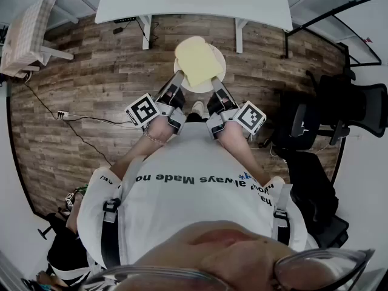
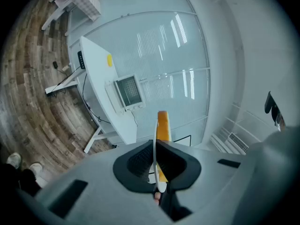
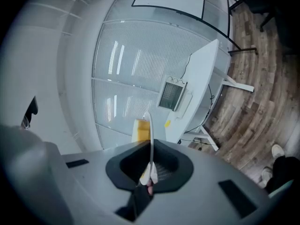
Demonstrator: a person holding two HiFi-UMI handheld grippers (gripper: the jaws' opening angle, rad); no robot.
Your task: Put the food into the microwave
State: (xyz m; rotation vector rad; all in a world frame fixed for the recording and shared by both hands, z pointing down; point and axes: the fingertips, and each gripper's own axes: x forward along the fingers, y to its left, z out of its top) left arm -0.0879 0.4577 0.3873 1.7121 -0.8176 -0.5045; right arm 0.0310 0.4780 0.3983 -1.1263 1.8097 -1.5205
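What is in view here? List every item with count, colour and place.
plate: one, white, held out in front of the person
toast: one slice, yellow, on the plate
white table: one, far side of the room
microwave: one, white, on the white table
small table: one, checked cloth, far left
chairs: at least two, black, right side
cables: a few, dark, left on the wooden floor
left gripper: one, grey and black, shut on the plate's left rim
right gripper: one, grey and black, shut on the plate's right rim
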